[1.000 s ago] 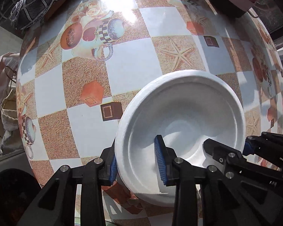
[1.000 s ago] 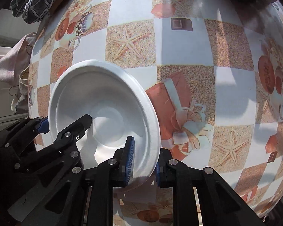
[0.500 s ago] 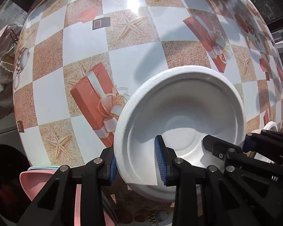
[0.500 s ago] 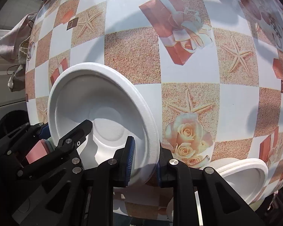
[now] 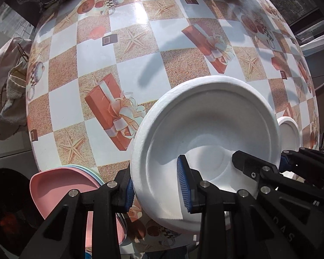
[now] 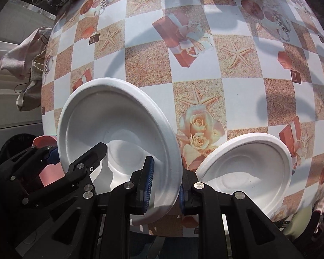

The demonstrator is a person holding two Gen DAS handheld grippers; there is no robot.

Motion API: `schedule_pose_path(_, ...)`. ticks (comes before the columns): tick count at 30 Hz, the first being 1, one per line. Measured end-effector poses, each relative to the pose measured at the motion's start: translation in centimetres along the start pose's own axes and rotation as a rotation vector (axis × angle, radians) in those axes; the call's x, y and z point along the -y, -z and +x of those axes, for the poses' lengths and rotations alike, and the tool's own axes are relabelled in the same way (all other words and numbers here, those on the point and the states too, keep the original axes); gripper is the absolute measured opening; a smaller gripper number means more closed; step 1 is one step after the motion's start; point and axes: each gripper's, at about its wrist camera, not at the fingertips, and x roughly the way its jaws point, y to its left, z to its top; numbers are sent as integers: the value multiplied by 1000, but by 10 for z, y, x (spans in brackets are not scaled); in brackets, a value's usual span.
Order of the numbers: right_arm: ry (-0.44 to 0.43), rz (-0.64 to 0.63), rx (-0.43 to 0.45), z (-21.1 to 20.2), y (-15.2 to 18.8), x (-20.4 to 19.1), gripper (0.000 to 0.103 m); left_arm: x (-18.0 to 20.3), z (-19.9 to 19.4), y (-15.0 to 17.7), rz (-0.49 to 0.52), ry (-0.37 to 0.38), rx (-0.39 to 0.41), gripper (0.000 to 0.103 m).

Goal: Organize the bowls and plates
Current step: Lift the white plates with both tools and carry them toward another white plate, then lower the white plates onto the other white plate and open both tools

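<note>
The white foam plate (image 5: 205,116) hangs above the patterned bench (image 5: 129,17), pinched at opposite edges. The left gripper (image 5: 155,191) has its fingers (image 5: 184,185) clenched on the plate's left rim, one pad inside, one under it. The right gripper (image 6: 165,183) grips the right rim likewise, nearly closed. Only the right view shows a second white plate (image 6: 248,161) fully, lying on the bench just beside its fingers. The left view shows stacked pink plates (image 5: 60,181) at the bench's near edge.
</note>
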Motion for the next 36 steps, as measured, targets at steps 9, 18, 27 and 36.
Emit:
schedule_pose_path(9, -8, 85, 74, -23, 33, 8, 23, 23, -51, 19, 126, -2, 45, 38)
schedule_pose_path(18, -13, 201, 127, -42, 71, 20, 23, 27, -54, 18, 254, 23, 98, 38)
schedule_pose_path(27, 16, 262, 194, -73, 81, 48, 24, 68, -75, 7, 341, 67, 167, 38)
schedule_pose_path(36, 18, 291, 164, -83, 83, 107, 24, 127, -68, -4, 369, 87, 141, 40)
